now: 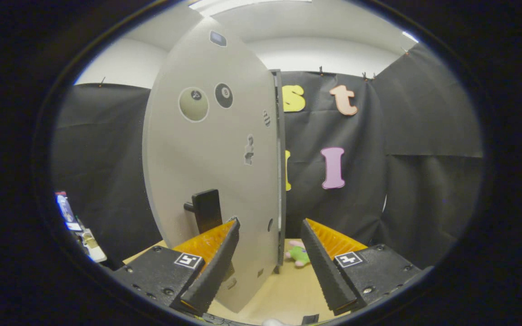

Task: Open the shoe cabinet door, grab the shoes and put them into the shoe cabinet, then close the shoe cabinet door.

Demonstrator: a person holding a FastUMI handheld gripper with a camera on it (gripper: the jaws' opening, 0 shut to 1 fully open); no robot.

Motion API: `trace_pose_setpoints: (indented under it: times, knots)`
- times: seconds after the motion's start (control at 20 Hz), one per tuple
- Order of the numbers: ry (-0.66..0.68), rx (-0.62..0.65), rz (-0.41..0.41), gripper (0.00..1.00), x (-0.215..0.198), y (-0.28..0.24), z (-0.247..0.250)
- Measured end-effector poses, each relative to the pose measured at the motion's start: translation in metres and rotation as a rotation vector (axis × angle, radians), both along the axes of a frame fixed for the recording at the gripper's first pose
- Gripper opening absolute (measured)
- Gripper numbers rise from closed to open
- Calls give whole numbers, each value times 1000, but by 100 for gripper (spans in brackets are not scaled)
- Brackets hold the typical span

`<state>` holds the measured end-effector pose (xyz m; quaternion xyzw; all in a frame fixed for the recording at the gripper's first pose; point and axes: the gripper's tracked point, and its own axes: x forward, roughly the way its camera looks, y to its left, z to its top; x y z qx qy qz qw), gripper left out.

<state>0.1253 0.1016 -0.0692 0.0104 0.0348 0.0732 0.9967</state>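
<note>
The shoe cabinet door is a tall grey panel with round stickers, standing just ahead of my fingers with its free edge between them. A dark handle sticks out of the door just beyond my left finger. My gripper is open, its fingers spread either side of the door's lower edge, nothing pressed between them.
A small pink and green plush toy lies on the light wooden tabletop beyond the right finger. Black cloth walls close the booth behind and to both sides. Some small items sit at the far left.
</note>
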Motion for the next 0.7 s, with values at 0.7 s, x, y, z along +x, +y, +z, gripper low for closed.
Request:
trace_pose_setpoints:
  times: [0.7]
  knots:
    - [23,-17,86,92,60,149,-12]
